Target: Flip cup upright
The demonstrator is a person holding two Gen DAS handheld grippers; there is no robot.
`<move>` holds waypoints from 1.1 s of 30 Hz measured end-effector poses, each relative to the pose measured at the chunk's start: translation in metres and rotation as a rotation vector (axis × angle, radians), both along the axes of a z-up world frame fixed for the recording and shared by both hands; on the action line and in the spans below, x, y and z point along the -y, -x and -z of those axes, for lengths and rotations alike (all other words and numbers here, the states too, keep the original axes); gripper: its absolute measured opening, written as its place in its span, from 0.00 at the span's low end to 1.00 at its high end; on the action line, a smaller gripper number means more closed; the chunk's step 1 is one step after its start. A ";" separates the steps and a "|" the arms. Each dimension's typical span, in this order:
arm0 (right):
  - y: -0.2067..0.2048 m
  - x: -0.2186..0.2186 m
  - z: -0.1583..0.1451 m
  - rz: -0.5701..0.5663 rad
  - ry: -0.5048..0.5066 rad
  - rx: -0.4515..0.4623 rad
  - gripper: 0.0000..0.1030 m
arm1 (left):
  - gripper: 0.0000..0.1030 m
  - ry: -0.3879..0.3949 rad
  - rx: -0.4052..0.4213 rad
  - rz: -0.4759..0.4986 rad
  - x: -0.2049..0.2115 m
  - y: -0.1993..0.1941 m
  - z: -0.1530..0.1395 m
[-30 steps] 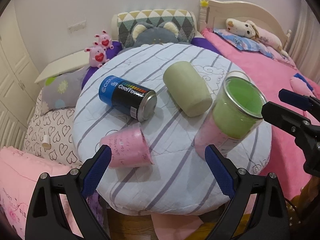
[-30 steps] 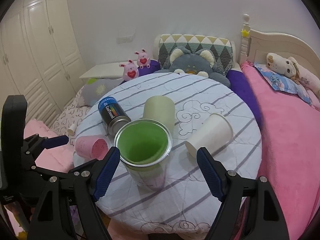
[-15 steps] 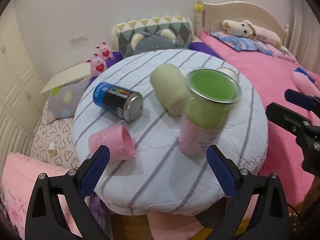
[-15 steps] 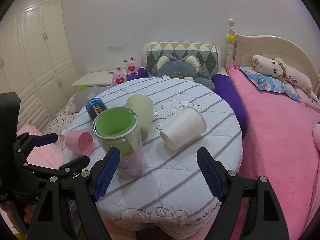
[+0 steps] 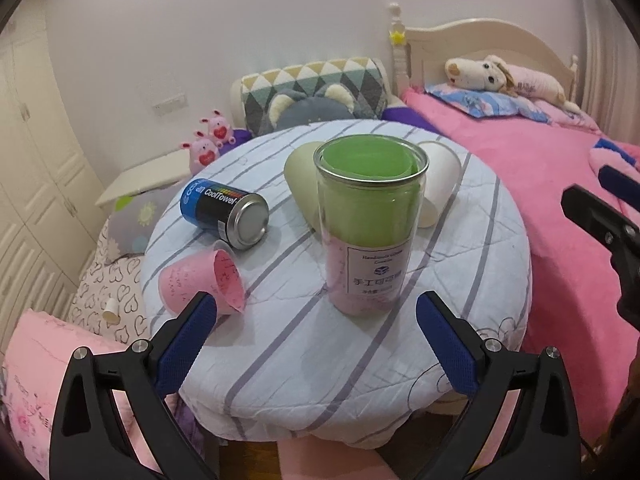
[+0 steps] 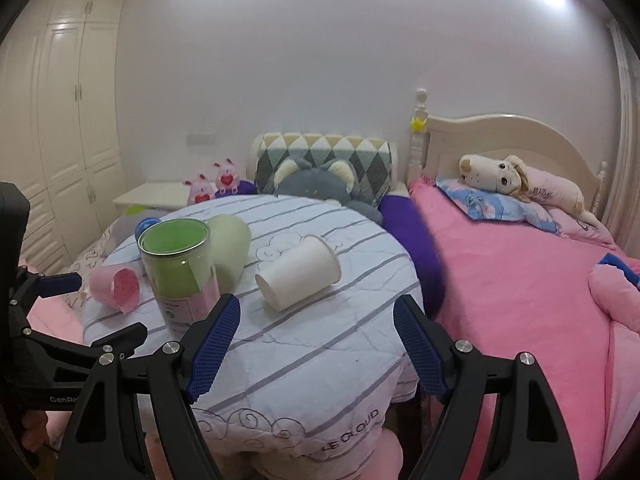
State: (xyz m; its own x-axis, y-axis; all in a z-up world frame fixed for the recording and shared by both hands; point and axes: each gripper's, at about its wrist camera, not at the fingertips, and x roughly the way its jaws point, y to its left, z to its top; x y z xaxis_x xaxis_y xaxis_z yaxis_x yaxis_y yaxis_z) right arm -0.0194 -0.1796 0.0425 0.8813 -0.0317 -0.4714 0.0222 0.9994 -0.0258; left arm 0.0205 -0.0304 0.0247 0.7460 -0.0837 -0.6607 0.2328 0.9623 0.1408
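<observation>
Three cups lie tipped on the round desk [image 5: 304, 364]: pink cup [image 5: 202, 282], pale green cup [image 5: 304, 184], white paper cup [image 6: 298, 279]. One clear canister [image 5: 370, 224] stands upright, one blue can [image 5: 224, 212] lies down. Left claw [image 5: 316, 338] and right claw [image 6: 316, 342] both gape wide, empty.

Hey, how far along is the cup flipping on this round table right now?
Done: the clear cup with the green liner stands upright. In hand: nothing, since the left hand-held gripper and right hand-held gripper are both open and empty. Left: the pink cup, pale green cup and white cup lie on their sides.
</observation>
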 end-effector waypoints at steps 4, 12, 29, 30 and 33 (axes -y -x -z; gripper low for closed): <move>0.006 0.004 0.006 0.000 -0.003 0.015 0.78 | 0.99 0.038 0.088 0.002 0.002 0.012 -0.002; 0.021 0.000 0.020 -0.030 0.002 0.050 0.78 | 0.99 0.082 0.224 0.016 0.007 0.041 -0.006; 0.050 -0.009 0.027 -0.027 0.000 0.162 0.78 | 0.99 0.160 0.331 -0.036 -0.010 0.074 0.002; 0.051 -0.008 0.028 -0.031 -0.004 0.163 0.78 | 0.99 0.169 0.341 -0.037 -0.012 0.077 0.001; 0.052 -0.009 0.027 -0.037 -0.012 0.170 0.78 | 0.99 0.171 0.366 -0.056 -0.017 0.083 0.000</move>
State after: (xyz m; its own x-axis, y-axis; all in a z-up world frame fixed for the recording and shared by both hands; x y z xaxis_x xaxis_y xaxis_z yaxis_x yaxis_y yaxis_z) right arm -0.0716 -0.1710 0.0150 0.9488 0.0067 -0.3159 -0.0114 0.9999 -0.0130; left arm -0.0622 -0.0132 0.0246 0.9356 -0.1226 -0.3311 0.1441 0.9887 0.0411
